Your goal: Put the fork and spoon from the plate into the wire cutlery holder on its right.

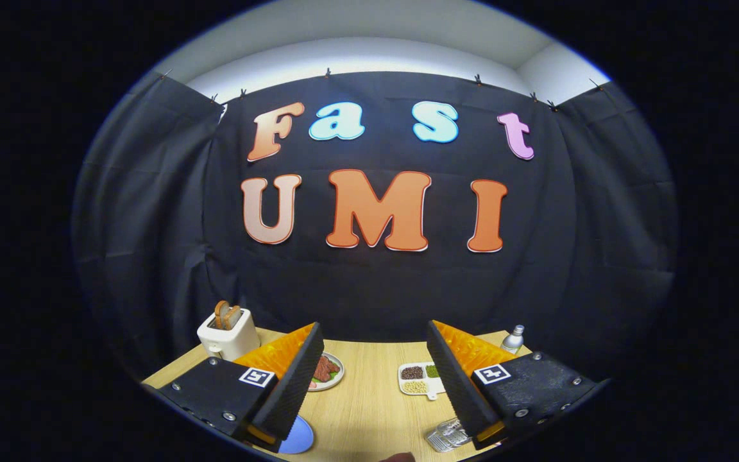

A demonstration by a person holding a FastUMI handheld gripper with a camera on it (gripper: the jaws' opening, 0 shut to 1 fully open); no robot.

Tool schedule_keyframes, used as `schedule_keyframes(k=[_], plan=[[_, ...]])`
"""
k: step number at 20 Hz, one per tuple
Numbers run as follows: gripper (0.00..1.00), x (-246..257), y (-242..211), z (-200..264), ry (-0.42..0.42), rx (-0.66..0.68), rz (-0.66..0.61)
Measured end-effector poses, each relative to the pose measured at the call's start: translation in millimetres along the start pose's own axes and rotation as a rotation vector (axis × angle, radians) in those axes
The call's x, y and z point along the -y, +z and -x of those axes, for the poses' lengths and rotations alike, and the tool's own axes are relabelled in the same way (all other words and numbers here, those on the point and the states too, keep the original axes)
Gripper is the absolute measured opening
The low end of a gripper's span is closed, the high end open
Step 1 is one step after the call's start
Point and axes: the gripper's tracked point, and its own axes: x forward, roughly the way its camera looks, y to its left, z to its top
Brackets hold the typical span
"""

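Here, from left to right, the following are recorded on the pale wooden tabletop [369, 391].

Item: a cream-white two-slot toaster [228, 335], set at the far left corner of the table; two browned slices of bread [227, 314] are seen standing up out of its slots.

Item: a small round white plate [329, 372], placed beyond the left finger and partly hidden by it; reddish-brown pieces of food with a trace of green are carried on it.

Item: a flat round blue disc [299, 439], seen just beside the tip end of the left finger base; what it is cannot be told.

Item: the handheld gripper [374, 333], held above the table with its fingers well apart; nothing is gripped between them, and bare tabletop is seen in the gap.

Item: a white divided dish [418, 380], placed just left of the right finger; dark brown, green and pale beige contents are held in three separate compartments.

Item: a clear ribbed glass object [446, 436], low beside the right finger and partly covered by it.

Item: a small silver-capped bottle [513, 339], upright at the far right of the table, beyond the right finger.

The fork, spoon and wire holder cannot be made out.
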Motion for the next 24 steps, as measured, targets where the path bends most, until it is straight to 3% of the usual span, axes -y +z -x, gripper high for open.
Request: schedule_keyframes(k=[11, 24], plan=[[0.98, -118.7, -40.0, -12.0, 0.173, -0.097, 0.03], [0.98, -201.0, -239.8, 10.4, 0.324, -0.79, -0.006]])
